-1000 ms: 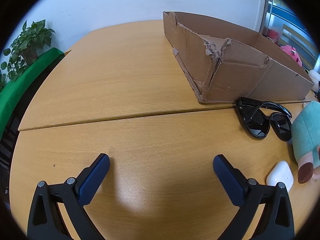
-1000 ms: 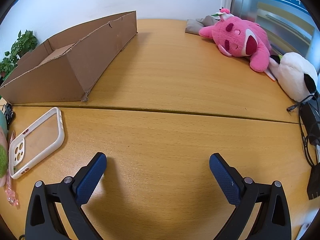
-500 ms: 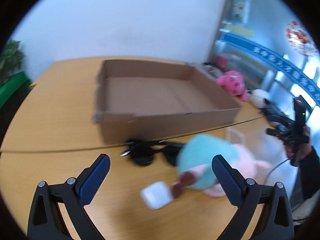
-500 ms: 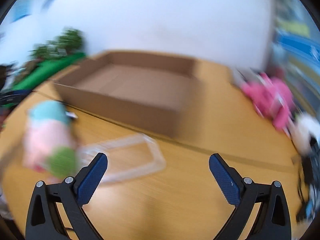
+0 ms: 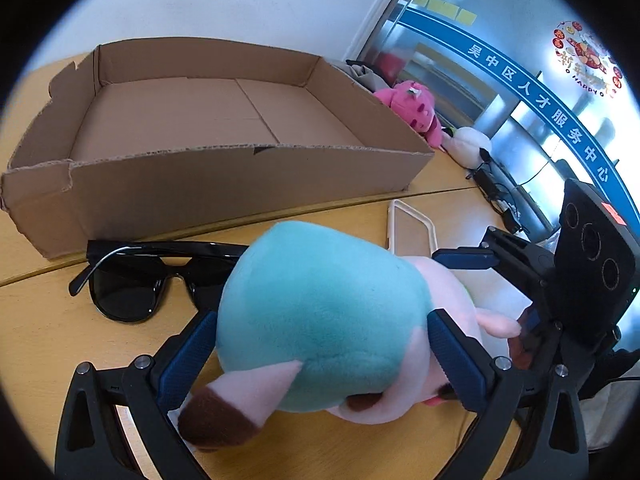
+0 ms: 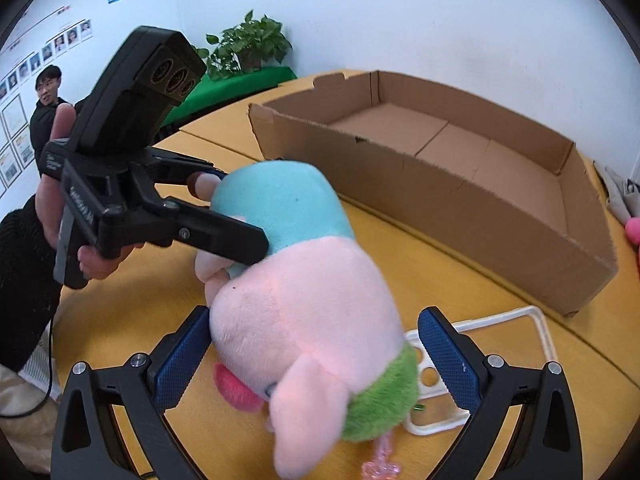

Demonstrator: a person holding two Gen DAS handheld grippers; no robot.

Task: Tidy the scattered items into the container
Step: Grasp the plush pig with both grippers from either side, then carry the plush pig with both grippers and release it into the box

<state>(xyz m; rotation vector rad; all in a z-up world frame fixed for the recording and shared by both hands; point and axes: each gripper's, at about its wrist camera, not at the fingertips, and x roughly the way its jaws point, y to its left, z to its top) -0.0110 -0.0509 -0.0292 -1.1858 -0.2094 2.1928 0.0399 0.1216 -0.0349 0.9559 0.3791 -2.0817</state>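
A teal and pink plush toy lies on the wooden table in front of the cardboard box. My left gripper is open and straddles its teal end, the pads close against the fabric. My right gripper is also open, around the pink and green end of the plush toy. Each gripper shows in the other's view: the left gripper and the right gripper. Black sunglasses lie left of the plush. A white phone case lies near the box, which holds nothing.
A pink plush, a white plush and cables sit past the box's right end. A hand holds the left gripper. A potted plant and a person are beyond the table.
Both grippers swung from bare table to the plush and now straddle it from opposite ends. Their finger spacing looks unchanged.
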